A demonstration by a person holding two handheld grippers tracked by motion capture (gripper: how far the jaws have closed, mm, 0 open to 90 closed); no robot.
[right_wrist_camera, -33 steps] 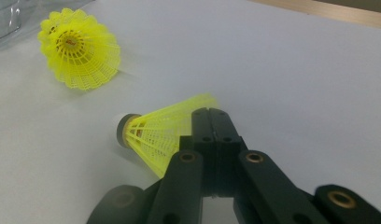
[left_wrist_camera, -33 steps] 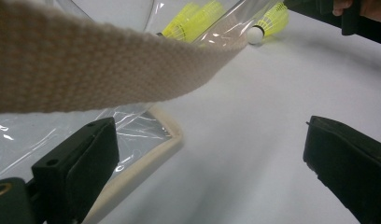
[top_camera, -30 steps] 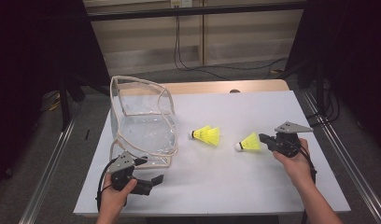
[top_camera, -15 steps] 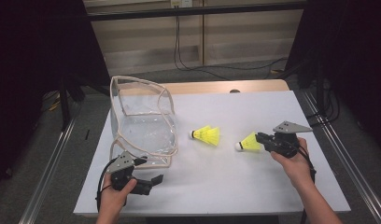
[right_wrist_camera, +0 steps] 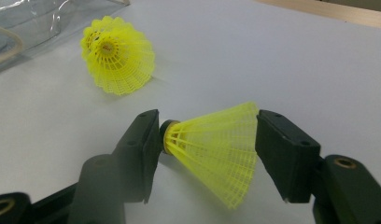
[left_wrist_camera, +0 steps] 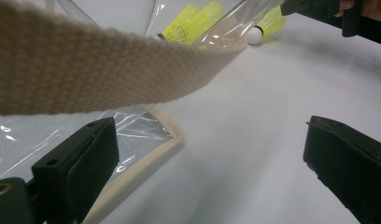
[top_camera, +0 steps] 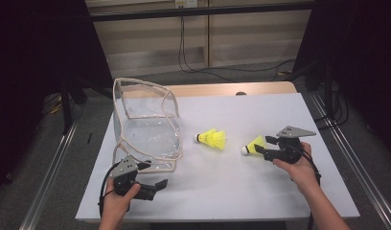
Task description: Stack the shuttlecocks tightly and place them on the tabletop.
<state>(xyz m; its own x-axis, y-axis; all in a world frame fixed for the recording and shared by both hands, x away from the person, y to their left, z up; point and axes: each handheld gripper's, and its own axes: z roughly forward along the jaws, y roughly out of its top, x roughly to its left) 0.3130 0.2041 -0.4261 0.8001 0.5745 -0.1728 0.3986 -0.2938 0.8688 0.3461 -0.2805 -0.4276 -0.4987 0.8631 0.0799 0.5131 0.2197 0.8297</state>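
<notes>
Yellow plastic mesh forms the shuttlecock [right_wrist_camera: 216, 149] lying on the white counter [top_camera: 260, 191] between the right tongs [right_wrist_camera: 207, 140], whose jaws have just been opening and now stand apart around it, one pad at the cork, the other by the skirt rim. It looks just set down, or about to be re-gripped. Its long axis lies flat; in the high view the cork points toward eight o'clock. A second shuttlecock [top_camera: 212, 139] lies at its nine o'clock, near the clear bag [top_camera: 145, 139]. The left tongs [top_camera: 153, 179] gape empty beside the bag's webbing strap [left_wrist_camera: 109, 70], probably next to hold its mouth wide.
</notes>
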